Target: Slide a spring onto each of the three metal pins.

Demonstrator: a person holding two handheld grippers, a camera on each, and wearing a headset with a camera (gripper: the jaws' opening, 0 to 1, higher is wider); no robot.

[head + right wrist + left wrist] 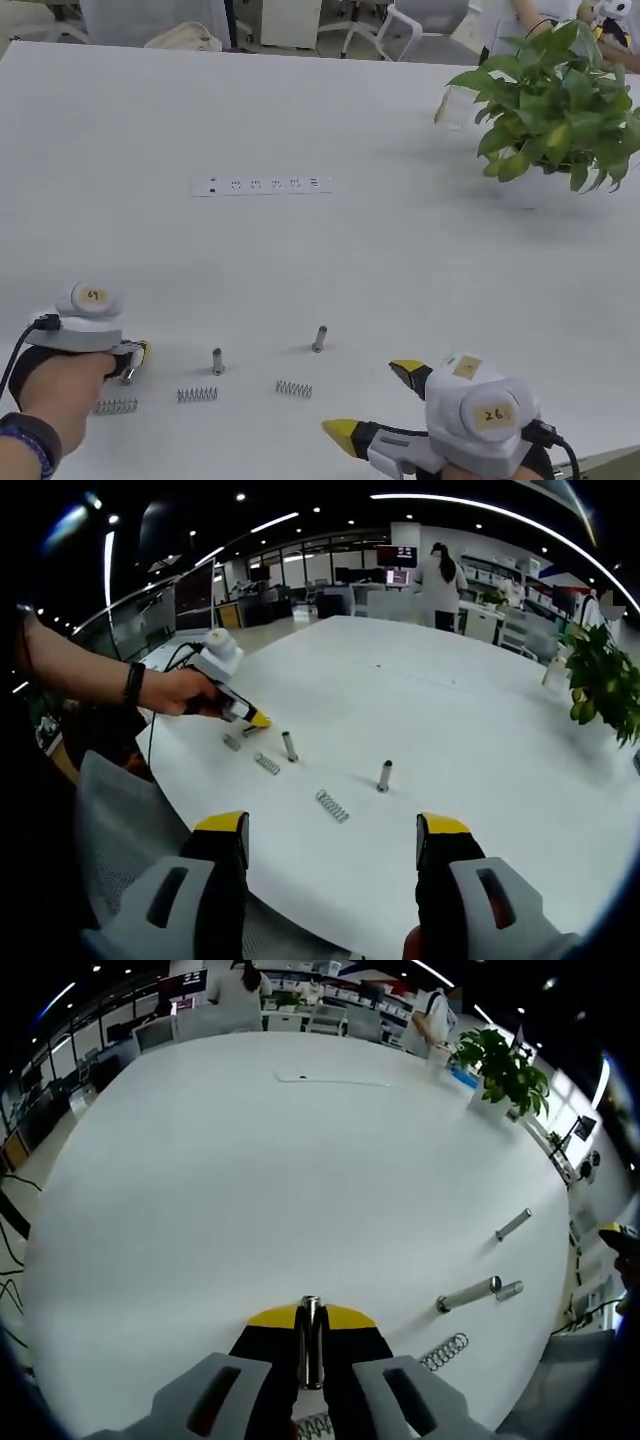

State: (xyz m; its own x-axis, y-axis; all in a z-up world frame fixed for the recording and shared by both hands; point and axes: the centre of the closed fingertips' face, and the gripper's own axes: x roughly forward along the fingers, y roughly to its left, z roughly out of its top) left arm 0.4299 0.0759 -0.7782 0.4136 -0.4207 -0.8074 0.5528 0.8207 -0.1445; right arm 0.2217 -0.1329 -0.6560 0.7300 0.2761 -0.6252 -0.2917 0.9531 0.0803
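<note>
Left gripper (310,1312): closed tight on a metal pin, left of the middle pin (217,361), with a hand wrapped around its grip.
Right gripper (372,402): yellow-tipped jaws spread wide with nothing between them, well to the right of the middle pin and nearer the person.
Held pin (310,1355): clamped between the left gripper's jaws and running along them. I could not tell whether its end touched the table (400,250).
Left spring (115,406): lay flat, left of the middle pin on the person's side, just below the left gripper in the head view.
Middle spring (197,395): lay flat just beside the middle pin, on the person's side, not touching it.
Middle pin: stood upright on the table, bare.
Right spring (293,388): lay flat to the right of the middle pin, apart from it.
Right pin (320,338): stood upright, right of the middle pin and slightly farther from the person.
Power strip (260,185): lay well beyond the middle pin.
Plant (555,100): stood far right of the middle pin, toward the table's far side.
</note>
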